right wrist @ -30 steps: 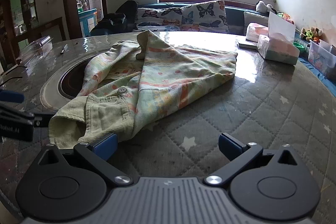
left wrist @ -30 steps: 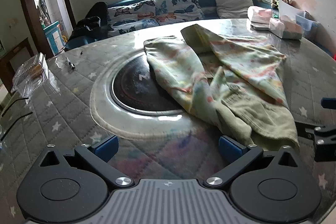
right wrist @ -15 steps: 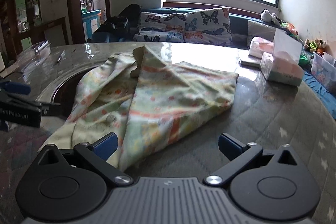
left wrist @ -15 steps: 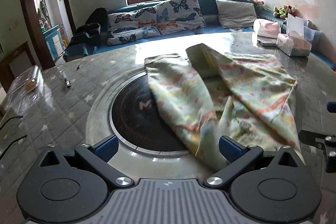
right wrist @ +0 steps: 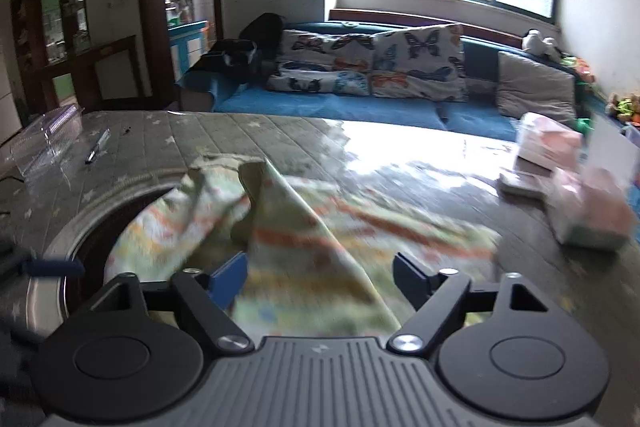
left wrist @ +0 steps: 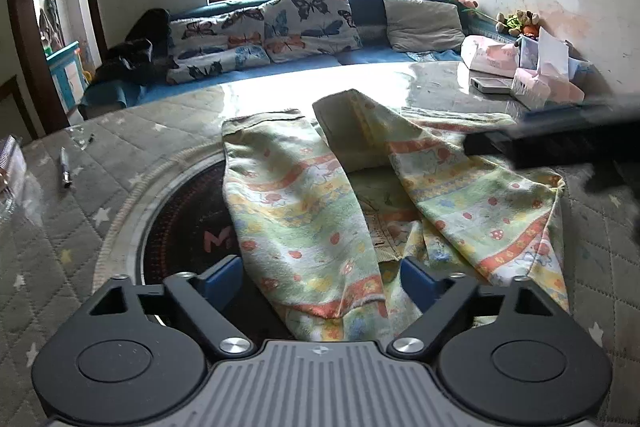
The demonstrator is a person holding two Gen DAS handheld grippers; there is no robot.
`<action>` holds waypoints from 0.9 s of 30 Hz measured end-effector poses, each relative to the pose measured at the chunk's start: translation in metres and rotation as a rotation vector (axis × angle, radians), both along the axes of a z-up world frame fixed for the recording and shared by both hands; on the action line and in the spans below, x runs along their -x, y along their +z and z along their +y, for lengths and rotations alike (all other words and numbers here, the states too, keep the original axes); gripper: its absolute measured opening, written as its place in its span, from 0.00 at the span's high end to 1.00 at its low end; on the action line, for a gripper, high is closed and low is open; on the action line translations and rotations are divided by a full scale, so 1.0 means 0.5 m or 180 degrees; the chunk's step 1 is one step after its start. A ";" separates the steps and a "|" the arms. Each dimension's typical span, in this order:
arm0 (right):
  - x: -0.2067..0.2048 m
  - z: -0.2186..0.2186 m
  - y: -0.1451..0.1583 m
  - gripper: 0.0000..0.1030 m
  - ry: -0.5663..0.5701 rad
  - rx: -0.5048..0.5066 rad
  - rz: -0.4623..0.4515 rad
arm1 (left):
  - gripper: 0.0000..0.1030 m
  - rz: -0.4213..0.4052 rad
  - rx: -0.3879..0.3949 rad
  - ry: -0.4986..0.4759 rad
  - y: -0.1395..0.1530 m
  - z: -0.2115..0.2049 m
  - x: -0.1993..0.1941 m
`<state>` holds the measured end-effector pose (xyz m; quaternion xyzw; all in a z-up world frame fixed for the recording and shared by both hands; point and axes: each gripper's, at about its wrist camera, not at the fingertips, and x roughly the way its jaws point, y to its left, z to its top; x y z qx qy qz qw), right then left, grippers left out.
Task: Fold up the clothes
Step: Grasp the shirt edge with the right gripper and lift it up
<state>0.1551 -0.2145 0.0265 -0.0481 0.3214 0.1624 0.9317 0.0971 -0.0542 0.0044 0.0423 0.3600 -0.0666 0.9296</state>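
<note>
A pair of pale green trousers (left wrist: 300, 207) with an orange and yellow print lies crumpled on the round table, one leg over the dark round inset (left wrist: 188, 227). My left gripper (left wrist: 320, 279) hovers open right over the near end of that leg, and cloth shows between its fingers. In the right wrist view the trousers (right wrist: 304, 239) look blurred. My right gripper (right wrist: 320, 275) is open above them. It also appears in the left wrist view as a dark blurred bar, the right gripper (left wrist: 560, 143), over the trousers' right side.
The table has a grey quilted star cover (left wrist: 80, 227). A pen (left wrist: 64, 167) and a clear plastic box (right wrist: 48, 139) lie at the left. Pink tissue boxes (right wrist: 588, 211) stand at the right. A blue sofa with butterfly cushions (left wrist: 304, 23) runs behind.
Both grippers have moved forward and inward over the trousers, whose near end now sits under them. The right gripper has swung across the left view. Both stay open.
</note>
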 end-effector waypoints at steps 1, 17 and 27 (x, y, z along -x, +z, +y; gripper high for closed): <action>-0.017 0.010 0.000 0.26 0.0049 0.0017 0.0003 | 0.21 0.0008 0.0013 -0.0001 -0.002 0.001 -0.003; -0.200 0.109 -0.061 0.65 0.0332 0.0177 0.0244 | 0.39 0.0081 0.0128 -0.0073 -0.008 0.009 -0.032; -0.150 0.015 -0.021 0.96 0.0077 -0.0161 0.0070 | 0.39 -0.0003 0.0111 -0.0049 0.008 0.001 -0.037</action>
